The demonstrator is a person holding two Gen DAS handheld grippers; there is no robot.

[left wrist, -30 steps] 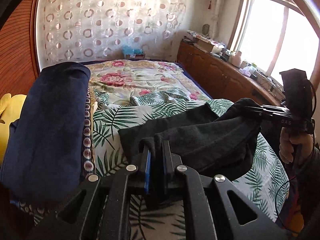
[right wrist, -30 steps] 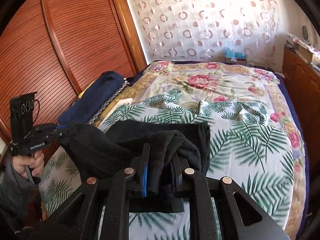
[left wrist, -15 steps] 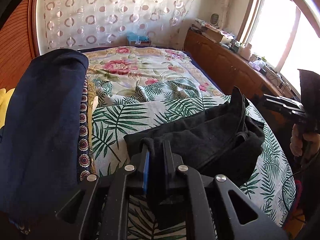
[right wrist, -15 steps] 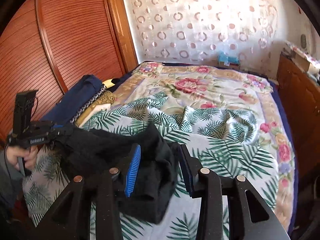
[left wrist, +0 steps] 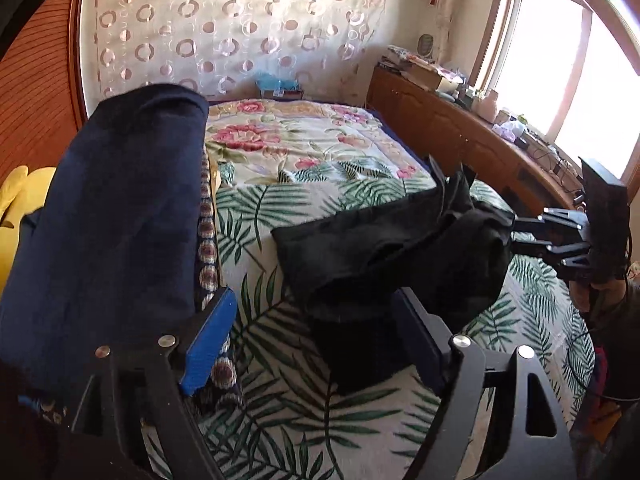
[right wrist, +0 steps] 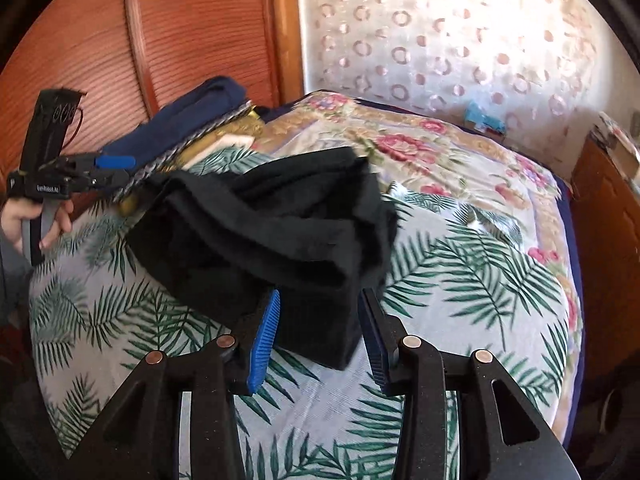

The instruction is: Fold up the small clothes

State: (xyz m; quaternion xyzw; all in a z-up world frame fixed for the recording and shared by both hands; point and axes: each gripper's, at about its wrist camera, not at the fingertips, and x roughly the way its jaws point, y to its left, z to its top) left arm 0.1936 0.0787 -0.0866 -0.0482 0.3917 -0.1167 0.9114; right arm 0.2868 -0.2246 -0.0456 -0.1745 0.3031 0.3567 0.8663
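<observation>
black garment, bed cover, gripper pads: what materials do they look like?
Black garment: soft matte knit or fleece, going by its fuzzy surface and limp folds. Bed cover: thin printed woven fabric, probably cotton; fine ribbing, no sheen. Pads on the right gripper fingers: blue ribbed rubber or plastic; can't tell which.

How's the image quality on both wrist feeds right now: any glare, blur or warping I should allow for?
Left wrist view: the window is blown out white, the black garment reads as a near-featureless dark mass, and straight edges bow near the rim. Right wrist view: even lighting, no glare, but slight motion blur softens the garment's edges and the left gripper; strong fisheye curving on the wardrobe.
</observation>
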